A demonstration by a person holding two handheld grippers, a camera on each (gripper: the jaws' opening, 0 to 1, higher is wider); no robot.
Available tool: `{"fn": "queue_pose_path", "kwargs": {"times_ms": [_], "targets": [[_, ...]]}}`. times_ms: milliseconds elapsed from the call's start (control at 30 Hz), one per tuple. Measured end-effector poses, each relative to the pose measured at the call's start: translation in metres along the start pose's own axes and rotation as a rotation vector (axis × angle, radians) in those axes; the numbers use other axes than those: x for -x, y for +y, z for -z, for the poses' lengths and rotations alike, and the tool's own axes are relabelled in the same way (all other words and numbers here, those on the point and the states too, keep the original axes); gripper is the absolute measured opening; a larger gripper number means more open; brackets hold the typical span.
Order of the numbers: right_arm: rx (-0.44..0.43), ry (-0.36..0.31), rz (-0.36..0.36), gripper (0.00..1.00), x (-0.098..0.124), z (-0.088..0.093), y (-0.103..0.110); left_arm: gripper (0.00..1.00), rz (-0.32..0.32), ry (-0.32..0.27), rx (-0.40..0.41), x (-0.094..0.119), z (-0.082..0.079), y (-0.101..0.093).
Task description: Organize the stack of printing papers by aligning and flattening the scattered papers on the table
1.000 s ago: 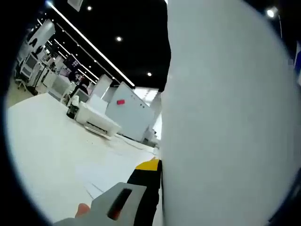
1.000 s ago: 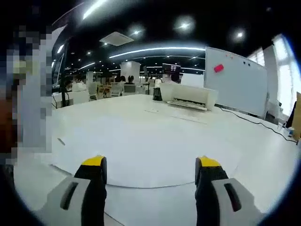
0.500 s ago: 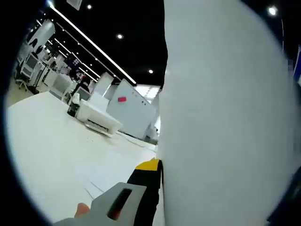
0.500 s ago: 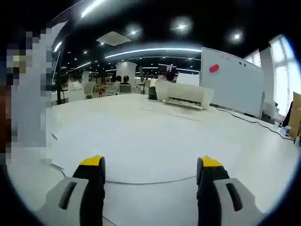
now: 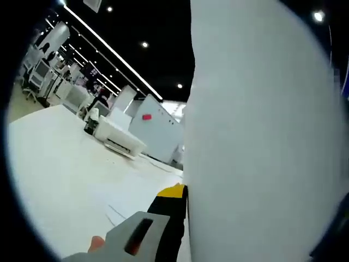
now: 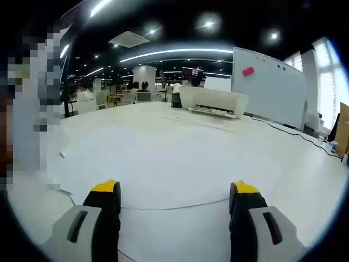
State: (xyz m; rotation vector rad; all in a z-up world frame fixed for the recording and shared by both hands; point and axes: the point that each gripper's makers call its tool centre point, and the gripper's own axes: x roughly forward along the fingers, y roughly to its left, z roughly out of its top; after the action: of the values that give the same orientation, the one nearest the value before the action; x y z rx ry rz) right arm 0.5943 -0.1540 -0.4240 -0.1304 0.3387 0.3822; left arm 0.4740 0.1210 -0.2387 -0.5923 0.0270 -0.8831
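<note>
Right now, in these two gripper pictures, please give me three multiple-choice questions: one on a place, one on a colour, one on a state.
1. Where does the white boxy printer stand?
A. on the far part of the white table
B. on the floor
C. between the right gripper's jaws

2. What colour is the small magnet on the whiteboard?
A. green
B. red
C. blue

3. How stand the right gripper jaws?
A. shut on paper
B. shut, empty
C. open, empty

Key: 1 A, it sits on the tabletop far back; 2 B, a red patch; 3 C, jaws wide apart above the white paper sheet.
</note>
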Motion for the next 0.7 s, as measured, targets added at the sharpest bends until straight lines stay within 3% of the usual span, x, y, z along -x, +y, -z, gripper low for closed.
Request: {"fn": "queue_pose_path", "kwargs": {"times_ms": [700], "targets": [[-0.032, -0.025, -0.023, 0.8, 0.0011, -0.0045, 0.0038, 0.06, 0.007, 0.003, 0.003, -0.0006, -0.0021, -0.0003]]}}
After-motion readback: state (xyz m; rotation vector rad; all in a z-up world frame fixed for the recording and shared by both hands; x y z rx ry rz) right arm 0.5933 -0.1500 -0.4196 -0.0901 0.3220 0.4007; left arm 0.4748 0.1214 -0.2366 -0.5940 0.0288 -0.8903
